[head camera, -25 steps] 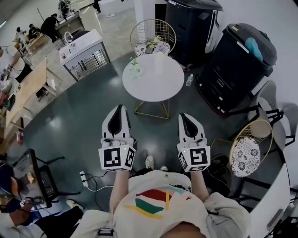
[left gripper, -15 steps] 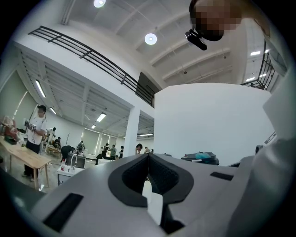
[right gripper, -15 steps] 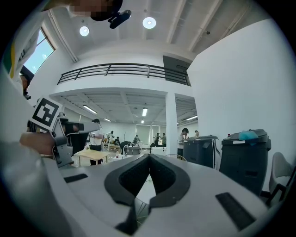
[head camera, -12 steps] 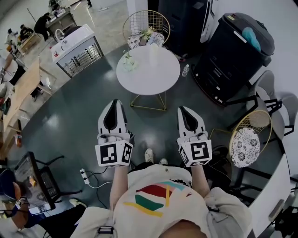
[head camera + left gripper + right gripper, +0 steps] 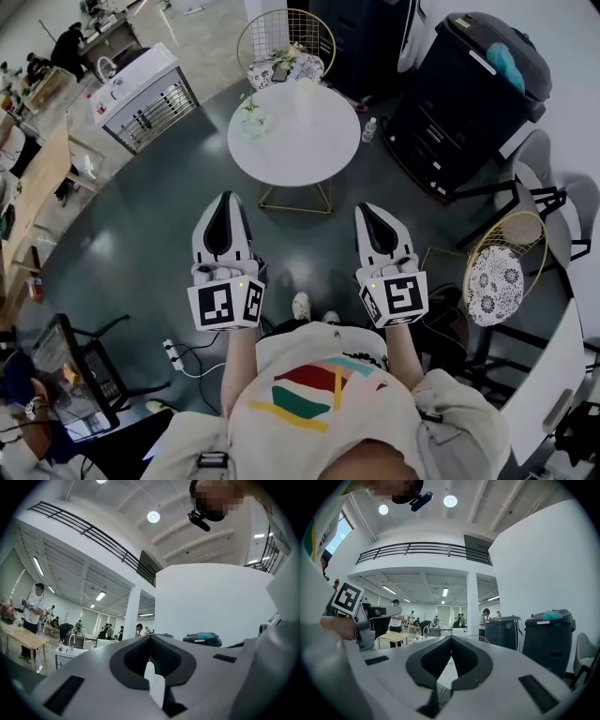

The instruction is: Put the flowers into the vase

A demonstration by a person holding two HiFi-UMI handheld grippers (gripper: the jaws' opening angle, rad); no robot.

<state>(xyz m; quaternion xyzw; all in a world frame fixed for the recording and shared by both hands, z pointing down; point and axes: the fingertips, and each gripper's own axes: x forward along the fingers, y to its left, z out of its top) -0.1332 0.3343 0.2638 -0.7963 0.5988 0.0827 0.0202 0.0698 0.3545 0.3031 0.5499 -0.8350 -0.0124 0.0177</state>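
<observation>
Grippers: two; left gripper [image 5: 225, 197] and right gripper [image 5: 371, 208], both clenched, empty.
Flowers: one bunch [image 5: 249, 116] on the one round table [image 5: 319, 155], 12 o'clock of the grippers, well apart.
Vase: one, pale [image 5: 305, 94], right of the flowers.
Head view alone: table, flowers.
Gripper views alone: distant people [image 5: 33, 609].

Large open lab or workshop hall, not a home. Landmark: round white table [image 5: 293, 131] on a dark polished floor [image 5: 141, 244].
- Beyond the table, a wire-backed chair [image 5: 286, 42] is set.
- Right of the table, tall black bin-like units [image 5: 473, 94] are parked by a white wall.
- Left of the table, a white sink unit [image 5: 141, 89] is seen. Further left are wooden workbenches [image 5: 42, 173] with people [image 5: 70, 39] at them.
- Well to the near left of the table, a monitor on a stand [image 5: 70, 370] and a floor power strip [image 5: 171, 356] are placed.
- High up in the hall behind the table, a railed mezzanine [image 5: 424, 550] and round ceiling lights [image 5: 450, 500] are shown.
</observation>
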